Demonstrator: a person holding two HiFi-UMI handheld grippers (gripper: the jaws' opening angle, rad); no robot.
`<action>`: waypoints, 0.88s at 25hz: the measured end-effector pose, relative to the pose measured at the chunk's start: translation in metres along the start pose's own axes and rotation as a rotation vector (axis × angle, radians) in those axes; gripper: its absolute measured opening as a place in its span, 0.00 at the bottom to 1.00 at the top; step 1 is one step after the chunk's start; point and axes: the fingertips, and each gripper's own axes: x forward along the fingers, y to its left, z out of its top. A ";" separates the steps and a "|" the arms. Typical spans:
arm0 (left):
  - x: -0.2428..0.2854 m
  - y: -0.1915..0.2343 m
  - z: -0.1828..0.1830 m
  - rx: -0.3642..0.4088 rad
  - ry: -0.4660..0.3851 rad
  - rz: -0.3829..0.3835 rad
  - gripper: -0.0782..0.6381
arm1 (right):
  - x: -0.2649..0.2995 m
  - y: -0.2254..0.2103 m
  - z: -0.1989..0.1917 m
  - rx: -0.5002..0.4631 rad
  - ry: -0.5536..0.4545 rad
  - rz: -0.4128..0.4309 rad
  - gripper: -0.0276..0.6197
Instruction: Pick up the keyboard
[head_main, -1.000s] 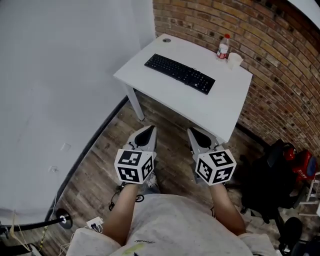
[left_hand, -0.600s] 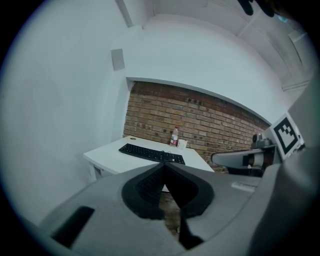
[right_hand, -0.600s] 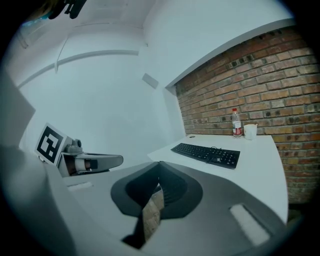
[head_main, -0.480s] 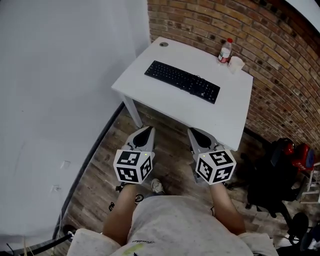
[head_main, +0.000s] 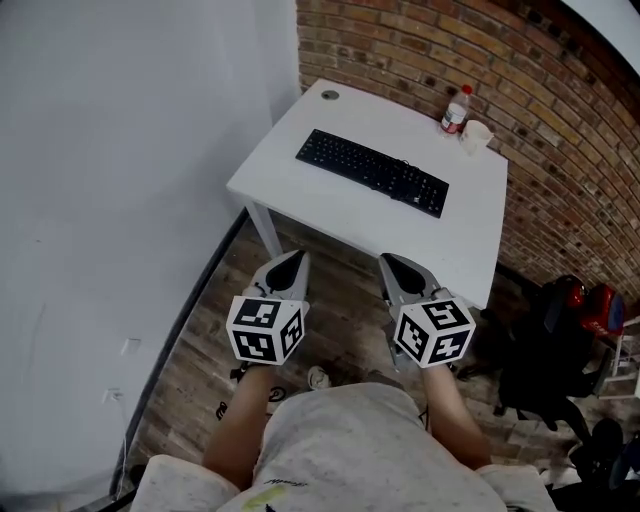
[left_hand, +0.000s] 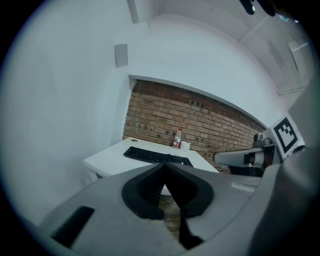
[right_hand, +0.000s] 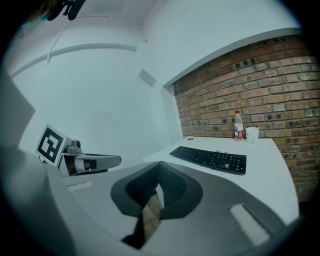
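Observation:
A black keyboard (head_main: 372, 172) lies slantwise on a white table (head_main: 300, 195) set against a brick wall. It also shows in the left gripper view as the keyboard (left_hand: 157, 156) and in the right gripper view as the keyboard (right_hand: 210, 158). My left gripper (head_main: 291, 263) and right gripper (head_main: 393, 266) hang side by side over the wooden floor, short of the table's near edge. Both are shut with nothing between the jaws. In the gripper views the left gripper (left_hand: 164, 165) and the right gripper (right_hand: 159, 164) point toward the table.
A plastic bottle (head_main: 455, 110) and a white cup (head_main: 474, 135) stand at the table's far right corner. A small round grommet (head_main: 329, 96) sits at the far left corner. A white wall runs along the left. Black and red gear (head_main: 560, 340) lies on the floor at right.
Both grippers and the person have moved forward toward the table; the table and keyboard sit lower and nearer in the head view. The jaws stayed shut.

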 end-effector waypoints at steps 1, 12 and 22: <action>0.001 0.004 0.001 0.001 0.001 -0.001 0.10 | 0.004 0.001 0.000 0.002 0.000 -0.001 0.06; 0.048 0.034 0.017 0.036 0.022 0.000 0.10 | 0.058 -0.025 0.014 0.002 -0.009 0.003 0.06; 0.137 0.069 0.047 0.040 0.056 0.006 0.10 | 0.128 -0.086 0.038 0.064 0.006 0.003 0.06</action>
